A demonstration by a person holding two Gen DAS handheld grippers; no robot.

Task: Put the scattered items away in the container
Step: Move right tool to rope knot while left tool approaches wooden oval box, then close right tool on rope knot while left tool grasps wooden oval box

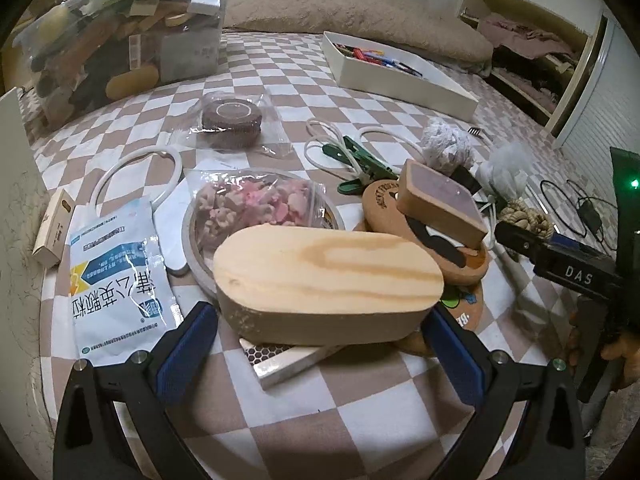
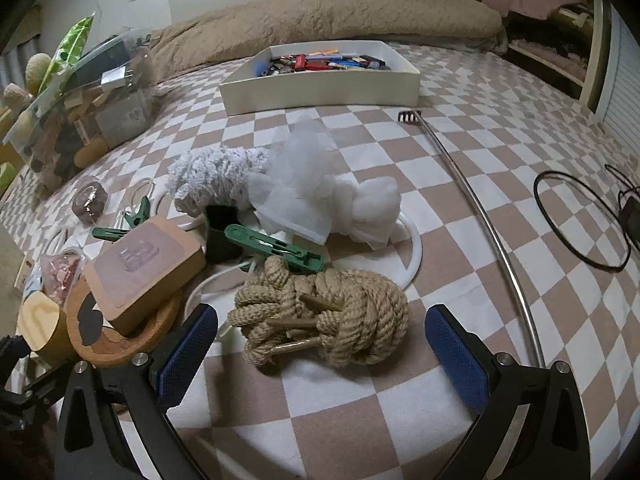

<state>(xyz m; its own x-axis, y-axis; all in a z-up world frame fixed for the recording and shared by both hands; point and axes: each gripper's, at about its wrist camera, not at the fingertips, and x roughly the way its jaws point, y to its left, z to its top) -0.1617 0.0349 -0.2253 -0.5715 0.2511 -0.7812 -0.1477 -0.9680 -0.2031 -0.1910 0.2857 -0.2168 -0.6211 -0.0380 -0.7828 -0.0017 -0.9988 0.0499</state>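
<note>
My left gripper is open, its blue pads on either side of a pale oval wooden block that lies on a small white box. I cannot tell if the pads touch it. My right gripper is open around a bundle of tan rope, with gaps on both sides. A white tray holding several small colourful items stands far back on the checkered bed. It also shows in the left wrist view.
Scattered around are a wooden stamp block on a round cork coaster, green clips, white fluffy bundles, a medicine sachet, a pink-filled bag, a metal back scratcher, black cable and a clear full bin.
</note>
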